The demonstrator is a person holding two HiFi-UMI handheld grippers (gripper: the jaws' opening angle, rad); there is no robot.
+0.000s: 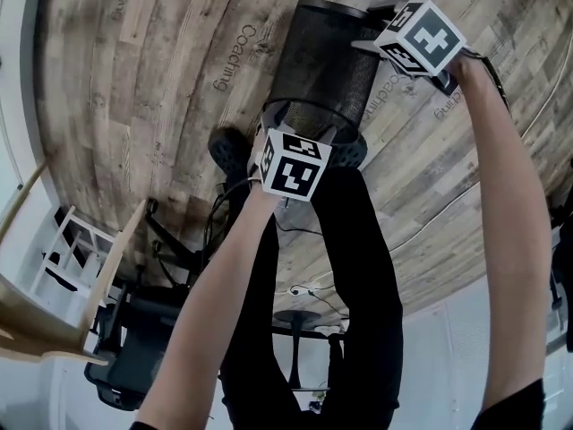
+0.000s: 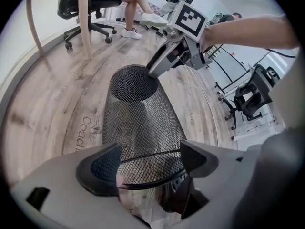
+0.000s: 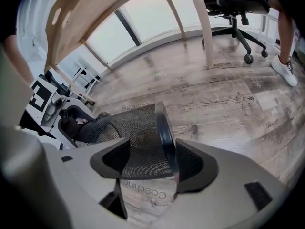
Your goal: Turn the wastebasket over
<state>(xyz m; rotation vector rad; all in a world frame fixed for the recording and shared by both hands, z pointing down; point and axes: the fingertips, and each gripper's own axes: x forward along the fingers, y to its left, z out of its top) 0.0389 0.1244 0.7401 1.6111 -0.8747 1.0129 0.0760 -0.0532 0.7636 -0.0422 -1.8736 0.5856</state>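
Black wire-mesh wastebasket (image 1: pixel 327 56) tipped on its side over the wood-plank floor (image 1: pixel 134 79), rim toward me, with my left gripper (image 2: pixel 150 163) jaws spread astride the rim and my right gripper (image 3: pixel 152 161) jaws spread, unclenched, round the base ring; likely light, springy, dentable, so hold the stiff rims, not the mesh.

Wastebasket (image 1: pixel 327 56) between the fingers (image 2: pixel 102 168): black metal mesh, matt, rough open weave | its rim (image 2: pixel 148 184): smooth, glossy dark band | fingers: matt dark plastic | floor (image 1: pixel 134 79) beneath the fingers: weathered, grainy wood-look planks, matt
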